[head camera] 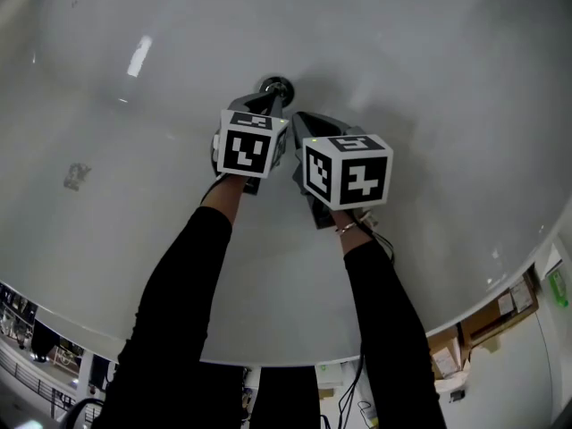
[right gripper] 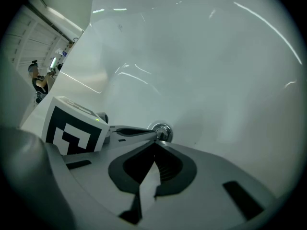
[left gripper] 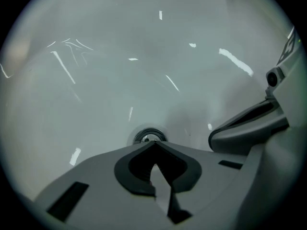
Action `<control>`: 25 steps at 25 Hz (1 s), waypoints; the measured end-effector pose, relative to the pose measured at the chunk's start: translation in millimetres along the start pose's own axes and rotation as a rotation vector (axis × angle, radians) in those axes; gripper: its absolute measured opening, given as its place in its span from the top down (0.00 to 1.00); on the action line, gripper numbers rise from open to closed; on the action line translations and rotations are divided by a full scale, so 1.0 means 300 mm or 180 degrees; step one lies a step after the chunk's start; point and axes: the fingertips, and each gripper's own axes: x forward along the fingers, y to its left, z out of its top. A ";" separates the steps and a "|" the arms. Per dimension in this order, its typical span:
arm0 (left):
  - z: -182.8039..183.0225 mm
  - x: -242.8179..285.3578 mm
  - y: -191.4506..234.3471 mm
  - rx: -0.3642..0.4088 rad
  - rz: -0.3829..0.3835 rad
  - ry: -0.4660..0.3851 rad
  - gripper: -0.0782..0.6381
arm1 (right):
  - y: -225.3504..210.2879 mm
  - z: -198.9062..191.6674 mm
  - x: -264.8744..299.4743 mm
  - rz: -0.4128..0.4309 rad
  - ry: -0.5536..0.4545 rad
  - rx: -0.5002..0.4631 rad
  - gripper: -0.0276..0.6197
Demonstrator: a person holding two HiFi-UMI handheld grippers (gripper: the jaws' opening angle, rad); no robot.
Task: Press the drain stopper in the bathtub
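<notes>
The chrome drain stopper (head camera: 275, 88) sits in the floor of the white bathtub (head camera: 429, 88). My left gripper (head camera: 273, 100) is shut and empty, its tip at the stopper's near edge. In the left gripper view the stopper (left gripper: 150, 136) shows just past the closed tips of the left gripper (left gripper: 153, 143). My right gripper (head camera: 299, 117) is shut and empty, a little to the right and short of the stopper. In the right gripper view the stopper (right gripper: 161, 131) lies just beyond the right gripper (right gripper: 154, 144), and the left gripper (right gripper: 139, 132) reaches in from the left and seems to touch it.
The tub's curved walls rise all around, with its rim (head camera: 268, 351) close to me. Cardboard boxes (head camera: 496, 315) stand outside the tub at lower right. A person (right gripper: 38, 83) stands far off beyond the tub's edge.
</notes>
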 end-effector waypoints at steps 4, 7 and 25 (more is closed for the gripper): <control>0.005 0.021 0.006 -0.0043 0.0008 -0.0001 0.88 | -0.007 -0.018 0.019 0.0048 0.0034 0.0007 0.95; 0.000 0.045 0.010 -0.0184 0.0010 0.0111 0.88 | -0.011 -0.011 0.013 0.0010 0.0037 0.0006 0.95; -0.007 0.059 -0.002 -0.0056 0.0041 0.0325 0.88 | -0.035 -0.011 -0.006 -0.0085 0.0008 0.0297 0.95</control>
